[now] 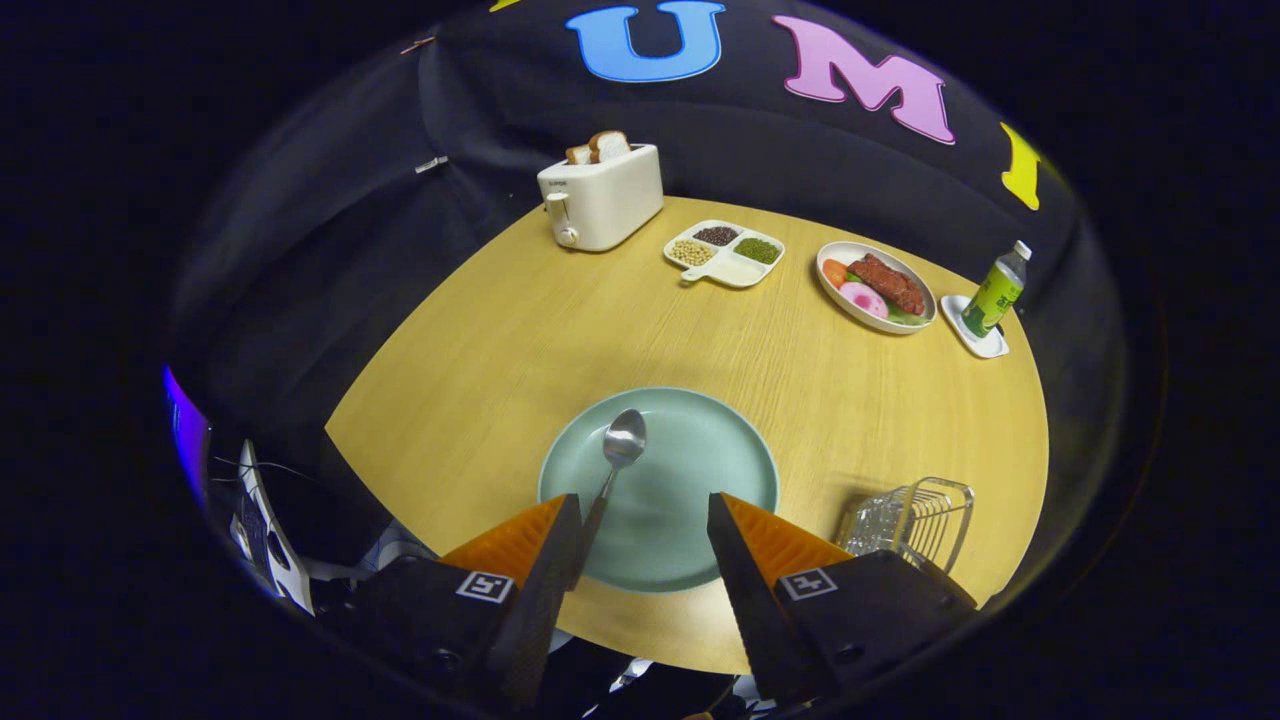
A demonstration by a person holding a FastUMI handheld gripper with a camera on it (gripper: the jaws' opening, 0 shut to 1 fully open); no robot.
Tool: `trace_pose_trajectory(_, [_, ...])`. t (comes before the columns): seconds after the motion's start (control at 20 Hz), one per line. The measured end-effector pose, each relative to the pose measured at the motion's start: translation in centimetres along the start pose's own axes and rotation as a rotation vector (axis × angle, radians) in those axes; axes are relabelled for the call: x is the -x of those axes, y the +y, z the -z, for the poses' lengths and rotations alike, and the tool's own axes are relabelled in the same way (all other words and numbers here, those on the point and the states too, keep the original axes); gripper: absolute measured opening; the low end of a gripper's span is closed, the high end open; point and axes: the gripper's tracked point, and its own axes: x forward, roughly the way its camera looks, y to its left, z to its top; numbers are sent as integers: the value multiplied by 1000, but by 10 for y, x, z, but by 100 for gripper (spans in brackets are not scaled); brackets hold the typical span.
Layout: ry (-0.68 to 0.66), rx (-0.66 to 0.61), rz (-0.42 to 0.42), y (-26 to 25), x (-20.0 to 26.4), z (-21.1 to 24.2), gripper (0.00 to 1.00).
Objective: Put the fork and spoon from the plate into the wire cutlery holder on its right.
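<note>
The gripper (645,525) hangs above the near edge of a round wooden table (480,350), its two fingers spread wide apart with nothing between them but the plate below. The plate (700,450) is pale green and lies on the near middle of the table, just ahead of the fingers and partly under them.

One spoon (618,455) lies on the left half of the plate. Its bowl points toward the far side. Its handle runs back toward the left finger, and the handle's near end is hidden behind that finger. Whether the finger touches the handle cannot be told. No fork can be made out on the plate.

The wire holder (915,520) stands on the table to the right of the plate, near the table's right edge and just beyond the right finger. Its contents cannot be made out.

Along the far side of the table, from left to right:
- a white toaster (600,200) with two bread slices (600,148) standing in its slots;
- a divided tray (725,253) holding beans of several colours;
- an oval dish (875,285) of food;
- a green bottle (995,292) standing upright on a small white saucer (975,330).

All four are well apart from the plate.
</note>
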Motion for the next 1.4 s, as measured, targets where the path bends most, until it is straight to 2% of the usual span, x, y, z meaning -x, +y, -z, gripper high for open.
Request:
trace_pose_trajectory(0.35, [116, 20, 32, 17, -59, 26, 81])
trace_pose_trajectory(0.6, [169, 46, 74, 13, -83, 38, 79])
trace_pose_trajectory(0.7, [187, 38, 87, 8, -89, 43, 72])
trace_pose_trajectory(0.75, [201, 25, 88, 8, -95, 46, 61])
trace_pose_trajectory(0.8, [214, 16, 85, 7, -100, 49, 56])
trace_pose_trajectory(0.85, [224, 12, 78, 6, -99, 50, 42])
trace_pose_trajectory(0.9, [210, 12, 70, 5, -100, 45, 34])
trace_pose_trajectory(1.0, [215, 33, 56, 0, -100, 49, 13])
trace_pose_trajectory(1.1, [210, 69, 49, -6, -93, 49, 8])
trace_pose_trajectory(1.4, [138, 93, -9, -22, -36, 26, 8])
